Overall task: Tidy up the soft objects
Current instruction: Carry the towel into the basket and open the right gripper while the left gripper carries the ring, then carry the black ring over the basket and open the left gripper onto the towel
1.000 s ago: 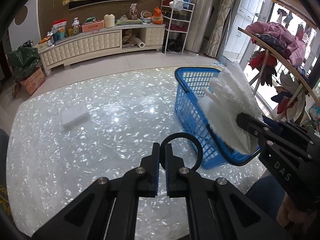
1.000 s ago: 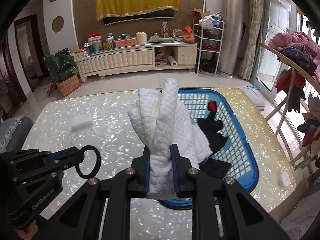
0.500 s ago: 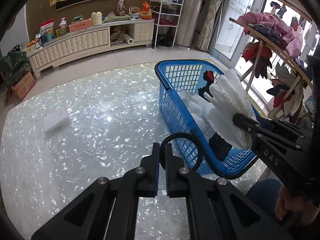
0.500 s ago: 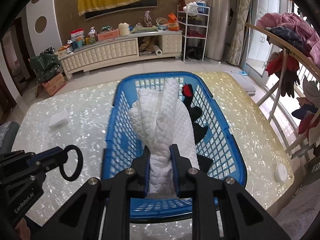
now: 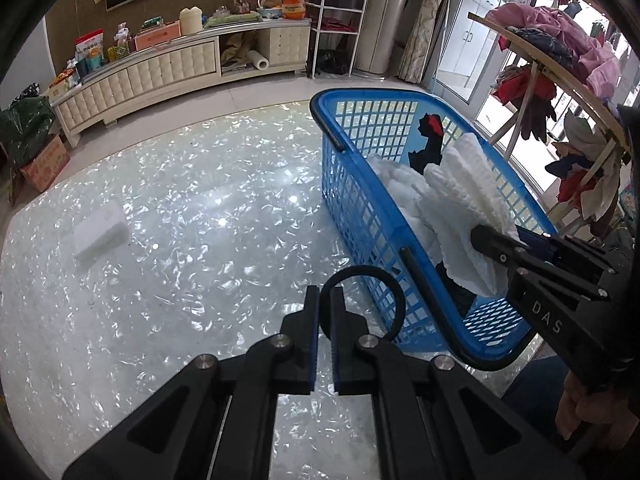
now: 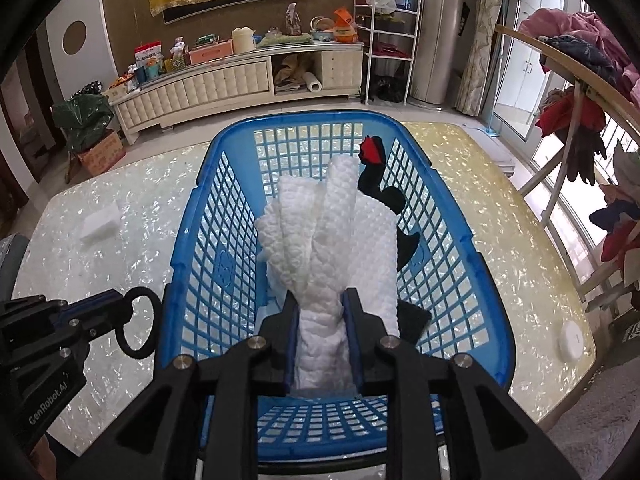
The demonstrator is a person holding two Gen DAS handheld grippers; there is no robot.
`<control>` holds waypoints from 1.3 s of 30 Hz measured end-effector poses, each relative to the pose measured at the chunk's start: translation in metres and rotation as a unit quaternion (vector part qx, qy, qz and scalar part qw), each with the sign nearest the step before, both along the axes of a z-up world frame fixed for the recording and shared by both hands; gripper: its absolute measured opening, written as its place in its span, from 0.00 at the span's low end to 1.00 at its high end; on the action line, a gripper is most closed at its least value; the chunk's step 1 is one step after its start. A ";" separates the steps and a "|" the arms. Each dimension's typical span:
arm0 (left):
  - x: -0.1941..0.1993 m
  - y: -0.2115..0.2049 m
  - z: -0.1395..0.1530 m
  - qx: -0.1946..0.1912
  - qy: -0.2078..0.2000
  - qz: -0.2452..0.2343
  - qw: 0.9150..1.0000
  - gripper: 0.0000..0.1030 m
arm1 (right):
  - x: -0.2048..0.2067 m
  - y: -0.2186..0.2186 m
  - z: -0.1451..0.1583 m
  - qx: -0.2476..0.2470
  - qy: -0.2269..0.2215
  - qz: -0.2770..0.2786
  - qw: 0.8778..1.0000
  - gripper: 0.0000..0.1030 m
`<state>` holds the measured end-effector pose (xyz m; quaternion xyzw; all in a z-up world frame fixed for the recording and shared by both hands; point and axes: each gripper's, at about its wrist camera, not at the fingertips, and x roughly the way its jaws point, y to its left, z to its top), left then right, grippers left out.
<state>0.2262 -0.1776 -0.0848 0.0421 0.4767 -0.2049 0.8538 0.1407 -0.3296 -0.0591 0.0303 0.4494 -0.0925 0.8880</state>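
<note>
Read "GenRobot.AI" on left hand-held gripper [image 6: 132, 322] at lower left, clamped on black ring [image 6: 136, 322]. Right hand-held gripper [image 6: 322, 338], marked "DAS", angled down, just easing open around white cloth [image 6: 332, 240] inside blue basket [image 6: 486, 280].

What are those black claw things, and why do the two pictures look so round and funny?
Those claws are grippers, like big tweezers. A person holds one in each hand, and each has a small camera that looks along its two fingers. The lens is very wide, so everything bends round.

One picture comes from the left gripper. It is pinched shut on a black hair tie over the shiny table.

The other picture comes from the right gripper. A white quilted cloth sits between its fingers, hanging into the blue basket. Its jaws have just been opening, so it is probably letting the cloth drop in. A black and red piece of fabric already lies in the basket.

A white sponge block also lies on the table.
</note>
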 end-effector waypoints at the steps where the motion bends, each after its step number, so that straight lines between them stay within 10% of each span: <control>1: 0.001 -0.001 0.000 0.000 0.000 0.000 1.000 0.03 | -0.001 0.000 0.000 -0.002 0.000 -0.002 1.000 0.26; 6: 0.001 -0.002 0.000 0.002 -0.002 0.001 1.000 0.03 | 0.000 -0.004 -0.001 -0.001 0.001 -0.005 1.000 0.71; 11: -0.002 -0.001 0.002 0.004 -0.004 0.006 1.000 0.03 | -0.008 0.000 0.007 0.003 -0.012 0.009 1.000 0.93; 39: -0.034 -0.058 0.054 -0.021 -0.057 -0.050 0.997 0.03 | -0.070 -0.036 0.038 0.012 -0.072 -0.035 0.997 0.99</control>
